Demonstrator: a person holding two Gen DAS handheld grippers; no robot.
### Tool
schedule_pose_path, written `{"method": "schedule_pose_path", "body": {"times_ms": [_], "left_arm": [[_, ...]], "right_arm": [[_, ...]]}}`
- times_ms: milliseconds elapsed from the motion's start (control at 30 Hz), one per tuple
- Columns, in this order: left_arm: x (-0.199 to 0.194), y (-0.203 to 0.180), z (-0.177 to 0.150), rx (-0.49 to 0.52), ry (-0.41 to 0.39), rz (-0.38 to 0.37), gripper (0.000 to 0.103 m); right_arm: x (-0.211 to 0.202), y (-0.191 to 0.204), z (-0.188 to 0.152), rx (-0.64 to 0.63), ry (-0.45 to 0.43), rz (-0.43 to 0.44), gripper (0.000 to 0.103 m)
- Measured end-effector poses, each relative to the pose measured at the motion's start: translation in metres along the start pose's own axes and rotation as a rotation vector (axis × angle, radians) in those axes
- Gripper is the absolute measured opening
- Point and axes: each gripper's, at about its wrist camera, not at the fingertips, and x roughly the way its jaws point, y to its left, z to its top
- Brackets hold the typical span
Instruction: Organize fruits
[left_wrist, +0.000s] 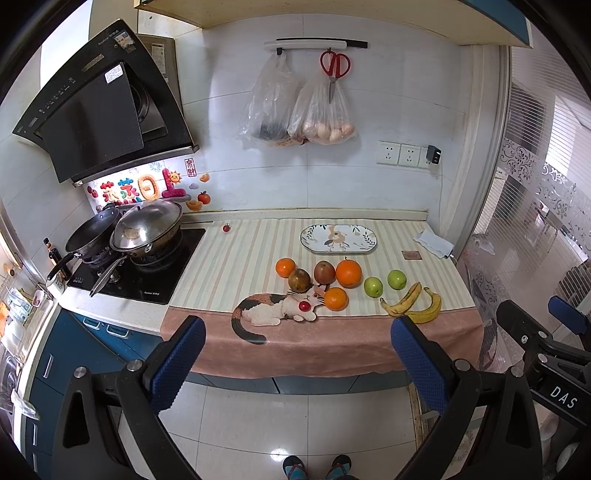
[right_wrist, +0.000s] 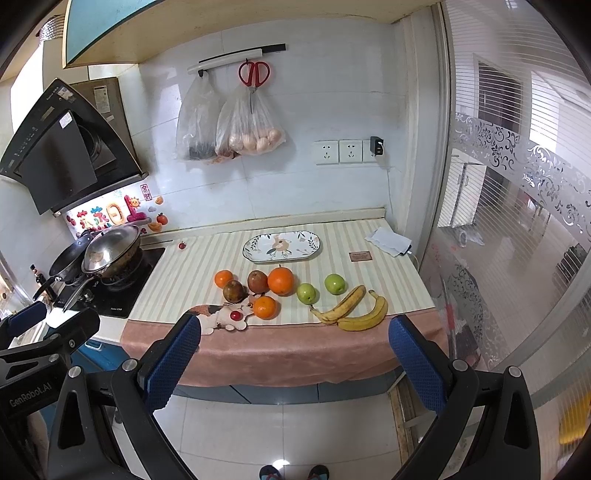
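Observation:
Fruit lies on a striped cloth (left_wrist: 236, 258) over the counter: three oranges (left_wrist: 348, 273) (right_wrist: 280, 281), two brownish pears (left_wrist: 299, 279) (right_wrist: 257, 281), two green apples (left_wrist: 396, 279) (right_wrist: 334, 283), two bananas (left_wrist: 424, 308) (right_wrist: 360, 314) and a small red fruit (left_wrist: 304, 305) (right_wrist: 235, 315) on the cat print. Behind them sits an empty oval patterned plate (left_wrist: 338, 239) (right_wrist: 281, 246). My left gripper (left_wrist: 297, 363) and right gripper (right_wrist: 295, 363) are both open, held back from the counter's front edge with nothing between the fingers.
A stove with two pans (left_wrist: 146, 229) (right_wrist: 110, 251) is at the left. Bags (left_wrist: 317, 110) and red scissors (left_wrist: 334, 66) hang on the wall. A folded cloth (left_wrist: 434, 242) lies back right. A glass partition (right_wrist: 517, 221) bounds the right. A person's feet (left_wrist: 317, 467) stand on the tiled floor.

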Motion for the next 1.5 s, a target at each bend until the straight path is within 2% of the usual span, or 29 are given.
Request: {"method": "schedule_pose_path", "body": {"times_ms": [200,400,633,767,933,1100,1233,1333,1500], "left_arm": [[-0.001,0.002,0.001,0.000,0.005,-0.002,0.103],[0.013,0.014,0.007,0.000,0.011,-0.008,0.103],[0.071,0.026,0.021,0.048,0.044,-0.015,0.103],[0.110,0.013,0.026,0.100,0.085,-0.035,0.103],[0.175,-0.020,0.035,0.187,0.172,-0.045,0.103],[0.244,-0.073,0.041,0.284,0.254,-0.052,0.103],[0.299,-0.123,0.043,0.375,0.322,-0.050,0.102],[0.343,-0.157,0.044,0.412,0.393,-0.070,0.102],[0.397,-0.200,0.043,0.483,0.479,-0.090,0.100]], "right_arm": [[0.002,0.002,-0.001,0.003,0.005,0.001,0.103],[0.021,0.003,-0.002,0.052,0.038,-0.002,0.103],[0.076,-0.010,-0.007,0.187,0.110,-0.036,0.103],[0.123,-0.033,-0.010,0.289,0.182,-0.052,0.103],[0.192,-0.088,-0.016,0.426,0.253,-0.070,0.103],[0.284,-0.157,-0.031,0.575,0.344,-0.095,0.103],[0.369,-0.207,-0.049,0.676,0.457,-0.090,0.101],[0.425,-0.234,-0.065,0.710,0.523,-0.122,0.097],[0.483,-0.258,-0.083,0.761,0.596,-0.141,0.081]]}}
